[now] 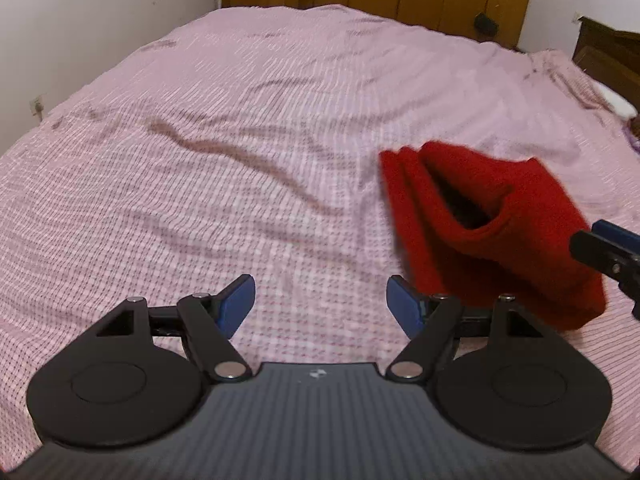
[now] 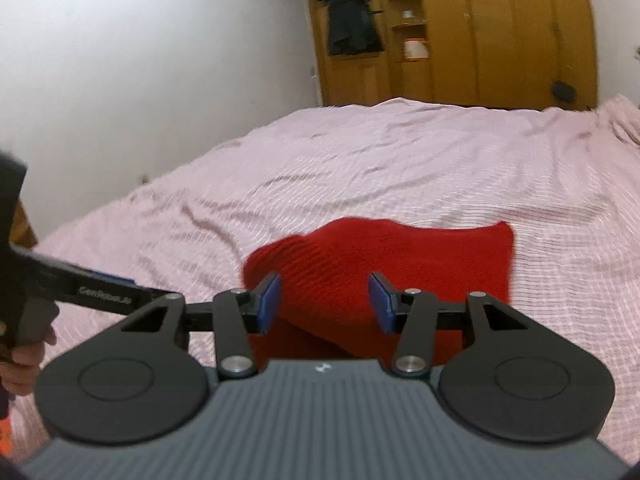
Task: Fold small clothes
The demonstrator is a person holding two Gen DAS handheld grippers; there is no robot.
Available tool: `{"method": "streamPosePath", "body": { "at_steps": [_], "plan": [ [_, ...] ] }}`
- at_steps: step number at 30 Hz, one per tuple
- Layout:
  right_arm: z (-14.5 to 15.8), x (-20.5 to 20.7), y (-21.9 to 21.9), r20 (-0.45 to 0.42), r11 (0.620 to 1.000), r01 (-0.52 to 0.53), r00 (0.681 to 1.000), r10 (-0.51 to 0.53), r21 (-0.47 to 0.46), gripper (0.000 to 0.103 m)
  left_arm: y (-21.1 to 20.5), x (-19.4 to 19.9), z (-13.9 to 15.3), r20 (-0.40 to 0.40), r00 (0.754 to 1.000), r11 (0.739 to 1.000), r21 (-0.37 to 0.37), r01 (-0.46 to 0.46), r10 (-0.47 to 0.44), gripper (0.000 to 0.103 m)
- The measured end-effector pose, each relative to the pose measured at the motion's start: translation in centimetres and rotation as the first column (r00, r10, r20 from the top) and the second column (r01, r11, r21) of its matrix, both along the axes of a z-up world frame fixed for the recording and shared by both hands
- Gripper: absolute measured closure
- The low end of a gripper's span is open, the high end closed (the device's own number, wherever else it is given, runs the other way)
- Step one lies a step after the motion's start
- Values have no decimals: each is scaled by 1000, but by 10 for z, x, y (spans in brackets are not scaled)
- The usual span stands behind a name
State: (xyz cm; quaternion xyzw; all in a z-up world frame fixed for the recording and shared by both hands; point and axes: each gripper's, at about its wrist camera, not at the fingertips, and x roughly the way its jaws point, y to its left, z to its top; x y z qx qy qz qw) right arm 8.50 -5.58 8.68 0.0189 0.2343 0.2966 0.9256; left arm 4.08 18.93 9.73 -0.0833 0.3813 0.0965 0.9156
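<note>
A red knitted garment point(image 1: 480, 220) lies folded in layers on the pink checked bedsheet point(image 1: 200, 160), with one fold gaping upward. My left gripper point(image 1: 322, 306) hovers open over bare sheet, just left of the garment, with nothing between its blue pads. The right gripper point(image 1: 608, 248) pokes in at the garment's right edge. In the right wrist view, my right gripper point(image 2: 325, 304) stands open just in front of the red garment point(image 2: 380, 256). Its blue pads are apart and do not press on the cloth. The left gripper point(image 2: 104, 292) reaches in from the left, held by a hand point(image 2: 20, 364).
The bed fills both views, its sheet point(image 2: 440, 168) wrinkled. A white wall runs along its left side. A wooden wardrobe point(image 2: 500, 32) stands at the far end with a dark garment point(image 2: 352, 20) hanging on it. A headboard point(image 1: 608, 56) and pillow point(image 1: 616, 100) lie to the right.
</note>
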Motion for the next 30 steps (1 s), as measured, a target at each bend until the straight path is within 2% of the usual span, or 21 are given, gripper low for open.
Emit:
{"method": "streamPosePath", "body": {
  "at_steps": [8, 14, 21, 25, 27, 28, 30],
  "plan": [
    [-15, 39, -44, -23, 982, 189, 982, -189, -20, 49, -29, 38, 27, 62, 995, 997, -21, 75, -74, 24],
    [-41, 74, -70, -83, 948, 314, 945, -317, -44, 49, -54, 88, 35, 91, 987, 989, -60, 135, -130, 24],
    [-69, 109, -79, -144, 929, 358, 919, -368, -90, 49, -68, 145, 4, 37, 990, 978, -156, 141, -136, 25],
    [-81, 122, -76, -164, 933, 345, 919, -358, -102, 49, -65, 156, -18, 17, 992, 967, -222, 127, -127, 25],
    [-85, 126, -76, -180, 937, 339, 920, -348, -81, 49, -62, 155, -25, 38, 989, 953, -265, 147, -142, 34],
    [-85, 127, -77, -186, 939, 337, 920, -345, -71, 49, -61, 154, -27, 51, 987, 948, -276, 159, -151, 44],
    [-86, 129, -80, -204, 943, 330, 921, -331, -39, 50, -63, 152, -28, 76, 984, 947, -268, 178, -164, 56]
  ]
}}
